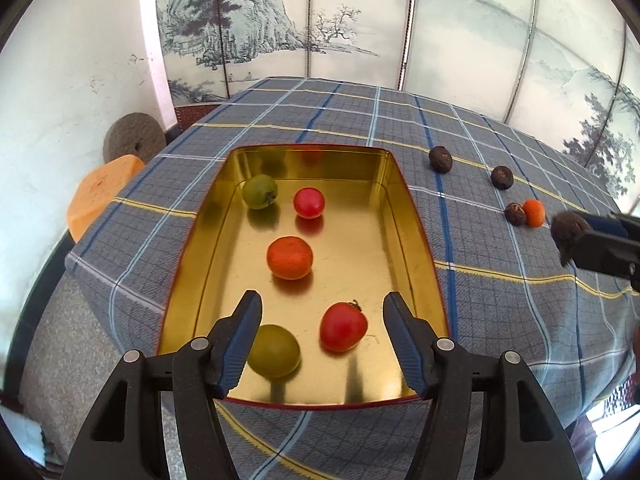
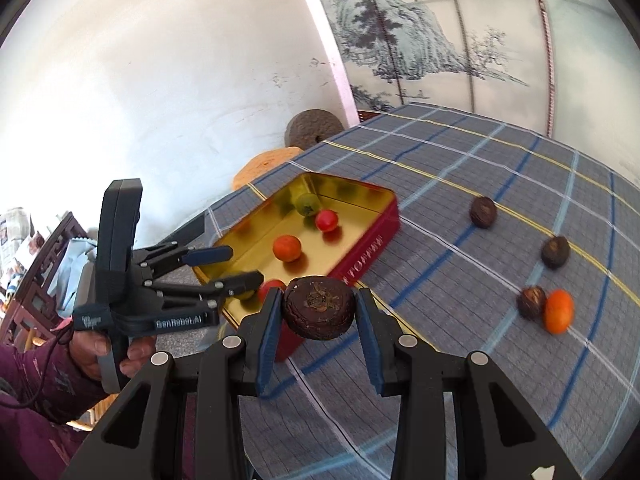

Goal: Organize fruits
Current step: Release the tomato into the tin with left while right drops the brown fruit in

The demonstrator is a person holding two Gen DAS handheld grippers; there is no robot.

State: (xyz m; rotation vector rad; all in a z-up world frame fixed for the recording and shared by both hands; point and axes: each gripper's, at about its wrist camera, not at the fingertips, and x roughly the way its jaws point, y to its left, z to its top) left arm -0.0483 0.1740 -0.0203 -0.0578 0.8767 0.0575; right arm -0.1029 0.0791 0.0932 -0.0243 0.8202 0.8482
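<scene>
The right gripper (image 2: pixel 316 308) has its jaws closed on a dark brown fruit (image 2: pixel 319 307), held above the desk beside the gold tin (image 1: pixel 416 240). Carry it level over the rim, lower, then release. The left gripper (image 1: pixel 320 344) hovers wide open, empty, over the tin.

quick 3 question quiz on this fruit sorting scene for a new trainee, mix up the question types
1. True or false: the left gripper is shut on a fruit.
2. What does the right gripper hold? A) orange fruit B) dark brown fruit C) green fruit
3. How many fruits lie in the gold tin?

Key
1. False; it is open above the tin.
2. B
3. Five: two green, two red, one orange.
</scene>
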